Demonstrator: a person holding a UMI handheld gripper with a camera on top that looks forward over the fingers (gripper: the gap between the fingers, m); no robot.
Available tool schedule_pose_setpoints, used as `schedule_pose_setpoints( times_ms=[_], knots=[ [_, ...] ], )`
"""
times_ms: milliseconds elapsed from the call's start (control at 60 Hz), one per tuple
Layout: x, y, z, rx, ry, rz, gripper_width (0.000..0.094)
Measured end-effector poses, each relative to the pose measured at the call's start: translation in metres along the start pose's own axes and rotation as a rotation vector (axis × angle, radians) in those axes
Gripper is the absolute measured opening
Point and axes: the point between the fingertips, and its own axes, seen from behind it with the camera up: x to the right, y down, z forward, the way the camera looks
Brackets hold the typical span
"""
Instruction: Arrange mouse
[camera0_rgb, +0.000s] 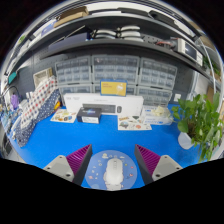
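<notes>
Mouse (113, 173) sits on a round pad (98, 163) on the blue surface (60, 140), between my tool's (112, 163) spread fingers, not gripped. I'd judge arranging hasn't begun; grasping remains.

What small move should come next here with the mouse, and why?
Probably close the fingers on the mouse. It lies on a round pad on the blue table, between the open gripper fingers, with a gap showing at each side, so nothing grips it yet. Closing seems to be what remains before moving it.
</notes>
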Motion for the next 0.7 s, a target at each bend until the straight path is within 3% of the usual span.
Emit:
schedule_pose_setpoints(
  times_ms=[217,700],
  knots=[
    [-0.011,-0.028,-0.044,0.074,-0.048,0.045,0.0868],
    [-0.024,-0.015,-0.067,0.04,-0.081,-0.019,0.0861]
  ],
)
